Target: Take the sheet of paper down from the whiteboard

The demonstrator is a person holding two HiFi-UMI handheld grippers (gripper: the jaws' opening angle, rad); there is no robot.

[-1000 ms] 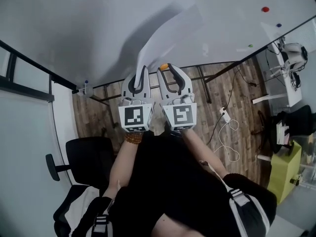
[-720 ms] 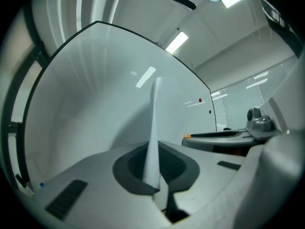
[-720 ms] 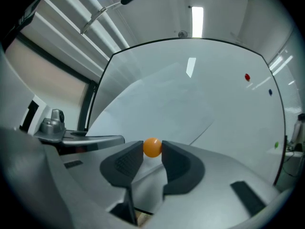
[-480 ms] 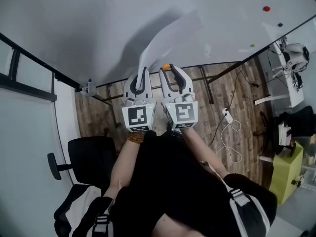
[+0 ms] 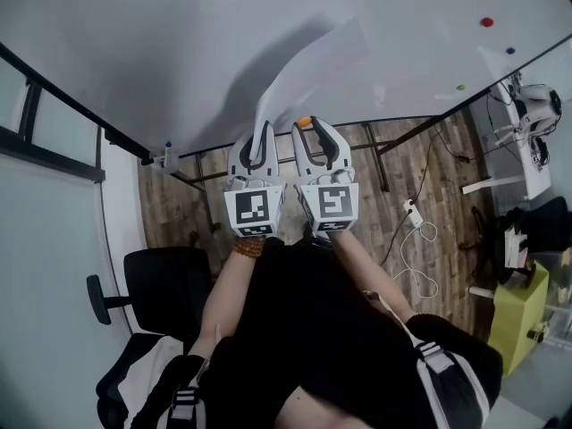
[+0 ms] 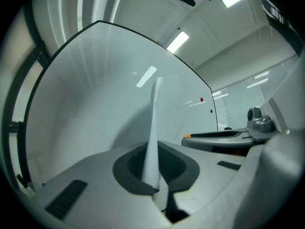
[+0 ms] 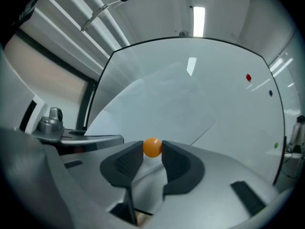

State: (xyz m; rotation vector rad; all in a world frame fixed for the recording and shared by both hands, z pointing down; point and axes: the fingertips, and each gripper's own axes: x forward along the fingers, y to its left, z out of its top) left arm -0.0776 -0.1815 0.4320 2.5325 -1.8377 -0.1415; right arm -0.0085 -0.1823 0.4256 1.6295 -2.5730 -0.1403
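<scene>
A white sheet of paper hangs loose in front of the whiteboard, its lower corner pulled toward me. My left gripper is shut on that corner. In the left gripper view the paper stands edge-on, pinched between the dark pads. Just to its right, my right gripper holds a small orange ball magnet a little off the board. In the right gripper view the magnet sits between the two pads, touching both, and the sheet lies curved behind it.
Red, blue and green magnets dot the board's right side. Below are the board's stand legs, a black office chair, a white power strip with cable and a yellow-green cabinet.
</scene>
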